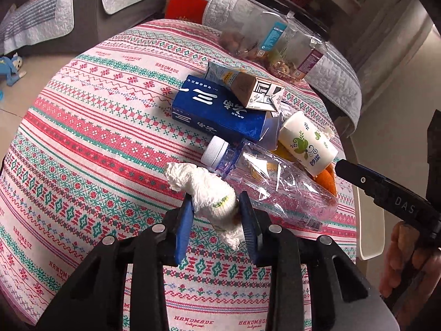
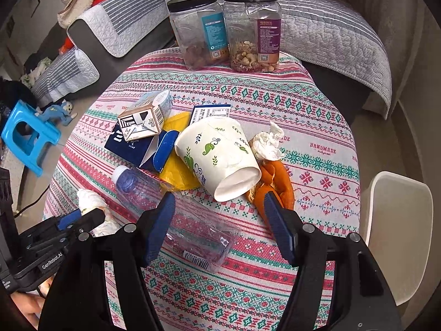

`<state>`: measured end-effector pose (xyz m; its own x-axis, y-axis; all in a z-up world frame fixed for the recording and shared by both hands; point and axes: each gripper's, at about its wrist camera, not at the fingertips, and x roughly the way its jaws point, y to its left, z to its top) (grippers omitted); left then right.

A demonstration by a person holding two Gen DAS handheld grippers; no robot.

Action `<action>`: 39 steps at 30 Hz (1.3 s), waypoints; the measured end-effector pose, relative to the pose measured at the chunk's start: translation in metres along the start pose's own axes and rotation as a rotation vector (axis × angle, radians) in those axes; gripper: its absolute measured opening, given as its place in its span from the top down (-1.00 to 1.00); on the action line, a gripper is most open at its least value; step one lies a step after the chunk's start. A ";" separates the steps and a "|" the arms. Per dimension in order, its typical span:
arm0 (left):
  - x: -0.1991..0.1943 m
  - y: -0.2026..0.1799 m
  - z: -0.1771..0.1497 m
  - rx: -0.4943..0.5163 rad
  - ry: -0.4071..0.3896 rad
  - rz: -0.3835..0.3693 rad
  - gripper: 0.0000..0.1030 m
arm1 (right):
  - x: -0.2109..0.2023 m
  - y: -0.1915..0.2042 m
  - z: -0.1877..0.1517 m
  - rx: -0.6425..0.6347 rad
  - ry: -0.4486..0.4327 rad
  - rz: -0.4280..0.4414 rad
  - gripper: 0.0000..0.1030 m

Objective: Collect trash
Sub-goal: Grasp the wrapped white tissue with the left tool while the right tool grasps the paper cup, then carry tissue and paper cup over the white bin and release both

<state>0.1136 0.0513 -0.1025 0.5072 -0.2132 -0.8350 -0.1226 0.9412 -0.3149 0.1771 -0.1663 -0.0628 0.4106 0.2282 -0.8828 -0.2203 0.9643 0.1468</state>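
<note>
My left gripper [image 1: 216, 207] is shut on a crumpled white tissue [image 1: 209, 190] just above the patterned tablecloth [image 1: 82, 127]; the tissue also shows in the right wrist view [image 2: 91, 201]. Beside it lie a crushed clear plastic bottle [image 1: 275, 182], a blue box [image 1: 217, 110], a small carton [image 1: 256, 88] and a tipped paper cup [image 1: 306, 140]. My right gripper [image 2: 220, 207] is open and empty, hovering over the bottle [image 2: 198, 231], near the cup [image 2: 223, 154], orange peel [image 2: 278, 184], a yellow wrapper [image 2: 176, 173] and a second tissue [image 2: 268, 143].
Two black-lidded snack jars [image 2: 226, 27] stand at the table's far edge. A white bin [image 2: 397, 234] stands to the right of the table. A sofa with grey quilted covers [image 2: 330, 27] lies behind. A blue stool [image 2: 27, 135] stands on the floor to the left.
</note>
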 end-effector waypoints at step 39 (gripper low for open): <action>-0.091 -0.021 0.019 0.196 -0.300 0.129 0.35 | 0.006 0.039 0.021 -0.195 -0.129 -0.113 0.03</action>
<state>0.0862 0.0557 -0.0110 0.7289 -0.0308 -0.6839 -0.0507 0.9938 -0.0989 0.1897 -0.1241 -0.0525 0.5489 0.1475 -0.8228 -0.3276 0.9435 -0.0494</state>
